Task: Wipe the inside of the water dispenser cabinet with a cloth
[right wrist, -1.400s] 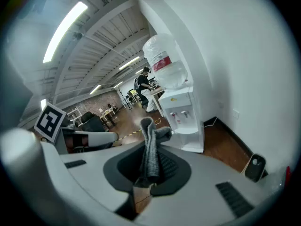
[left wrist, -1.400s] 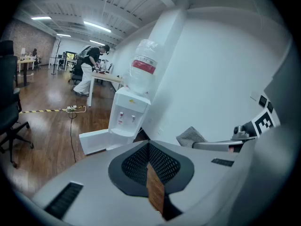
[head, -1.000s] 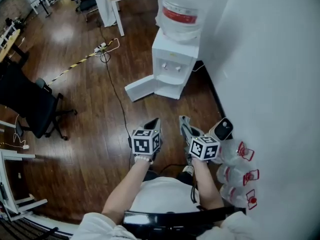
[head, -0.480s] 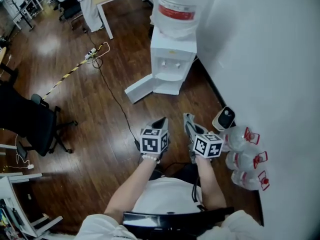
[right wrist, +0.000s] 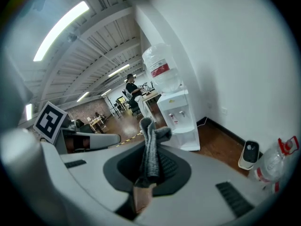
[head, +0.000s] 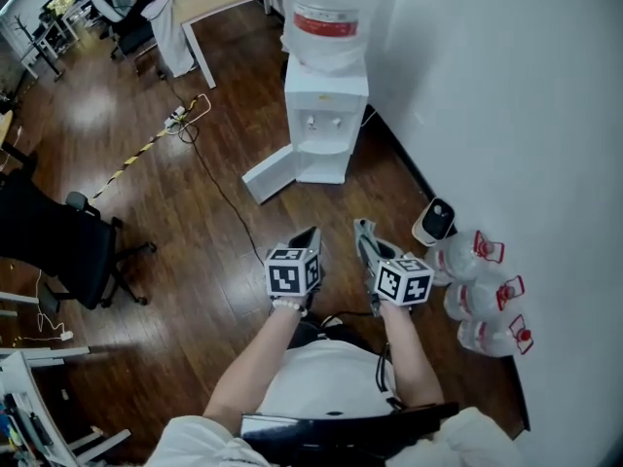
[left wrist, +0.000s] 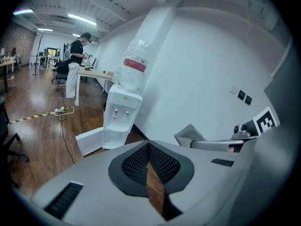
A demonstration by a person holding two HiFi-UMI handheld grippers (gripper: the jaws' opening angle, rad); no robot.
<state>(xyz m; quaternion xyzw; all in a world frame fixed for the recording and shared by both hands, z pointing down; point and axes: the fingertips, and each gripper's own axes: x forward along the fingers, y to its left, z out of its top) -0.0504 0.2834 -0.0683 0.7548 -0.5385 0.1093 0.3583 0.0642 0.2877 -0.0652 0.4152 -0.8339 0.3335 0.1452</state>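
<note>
Water dispenser (head: 322,125) against wall (head: 506,86), lower cabinet door (head: 267,174) swung open. Both hand-held grippers well short of the dispenser. Right hand-held gripper (head: 362,230) clenched on grey cloth (right wrist: 150,147), cloth upright between jaws. Left hand-held gripper (head: 310,233) clenched, empty.

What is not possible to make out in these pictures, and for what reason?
- Inside of the cabinet: in the head view, seen from above, the dispenser's own top mostly covers it; in both gripper views it is too small.
- Cloth: in the head view, hidden by the right gripper.
- Print on the bottle label: too small in every view.
</note>
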